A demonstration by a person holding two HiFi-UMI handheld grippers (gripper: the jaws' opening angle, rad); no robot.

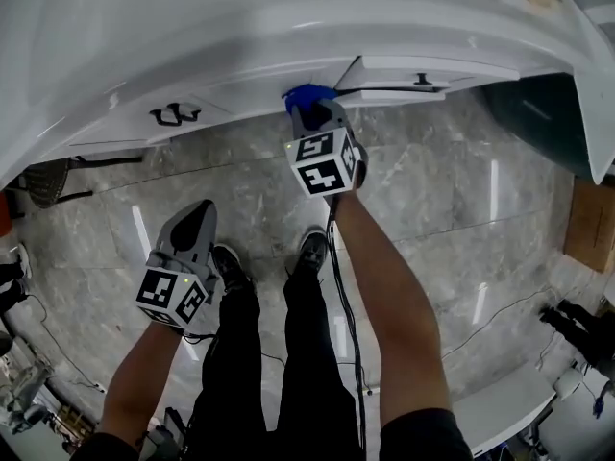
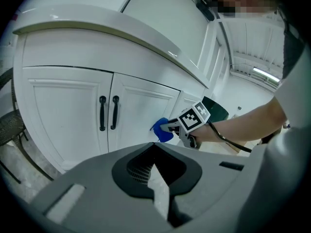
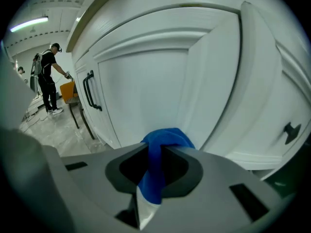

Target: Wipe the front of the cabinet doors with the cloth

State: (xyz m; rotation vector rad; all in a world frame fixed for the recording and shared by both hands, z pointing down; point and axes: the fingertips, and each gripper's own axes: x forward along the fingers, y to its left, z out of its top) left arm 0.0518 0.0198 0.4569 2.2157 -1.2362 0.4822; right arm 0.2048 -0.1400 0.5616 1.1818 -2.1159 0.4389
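At cabinet door (image 3: pixel 146 96) | right hand-held gripper (image 3: pixel 156 152) clamps cloth (image 3: pixel 167 136), pointing doorward | left hand-held gripper (image 2: pixel 153 144) closed

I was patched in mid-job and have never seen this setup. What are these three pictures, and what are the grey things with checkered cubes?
There is no robot arm. A person holds a two-jaw gripper in each hand, and the marker cubes are part of those grippers. The head view looks down from the person's head onto the marble floor and the white cabinet. The other two pictures come from cameras riding on each gripper. The right gripper is shut on a blue cloth, which seems to touch a cabinet door. The left gripper hangs low, away from the cabinet, with its jaws together and nothing between them.
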